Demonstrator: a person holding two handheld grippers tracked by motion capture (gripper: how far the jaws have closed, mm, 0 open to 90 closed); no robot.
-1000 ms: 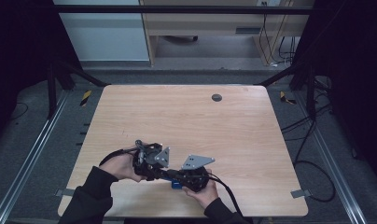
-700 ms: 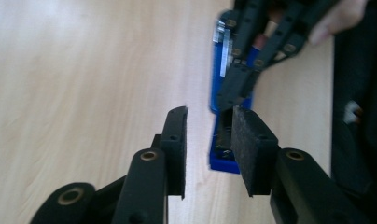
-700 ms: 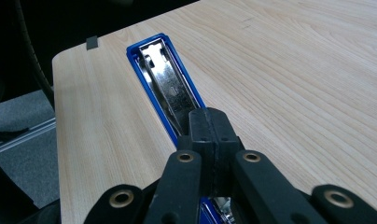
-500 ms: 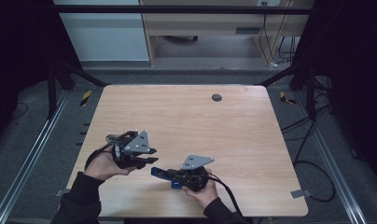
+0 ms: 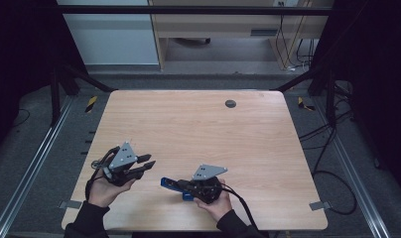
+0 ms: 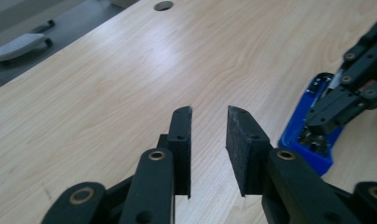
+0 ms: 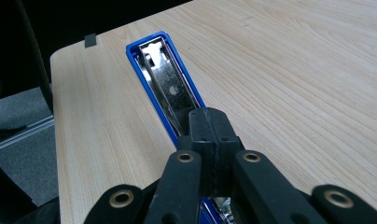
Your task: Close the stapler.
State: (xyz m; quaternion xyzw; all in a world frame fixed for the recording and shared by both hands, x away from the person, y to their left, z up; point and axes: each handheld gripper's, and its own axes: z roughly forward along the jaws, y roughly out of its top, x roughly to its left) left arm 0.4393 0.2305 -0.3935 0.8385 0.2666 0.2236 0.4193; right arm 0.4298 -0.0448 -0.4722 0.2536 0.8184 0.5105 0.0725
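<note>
where grained wood [image 5: 198, 129] spreads, blue stapler [image 7: 165, 84] gleams.

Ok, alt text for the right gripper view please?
The right gripper, its two black jaws closed together, presses on a blue stapler lying opened on a light wooden table, its metal staple channel exposed.

A wooden table [image 5: 188, 124] has a round hole [image 5: 230, 103].

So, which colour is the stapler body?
Blue, with a silver metal inside; the stapler shows best in the right gripper view.
</note>
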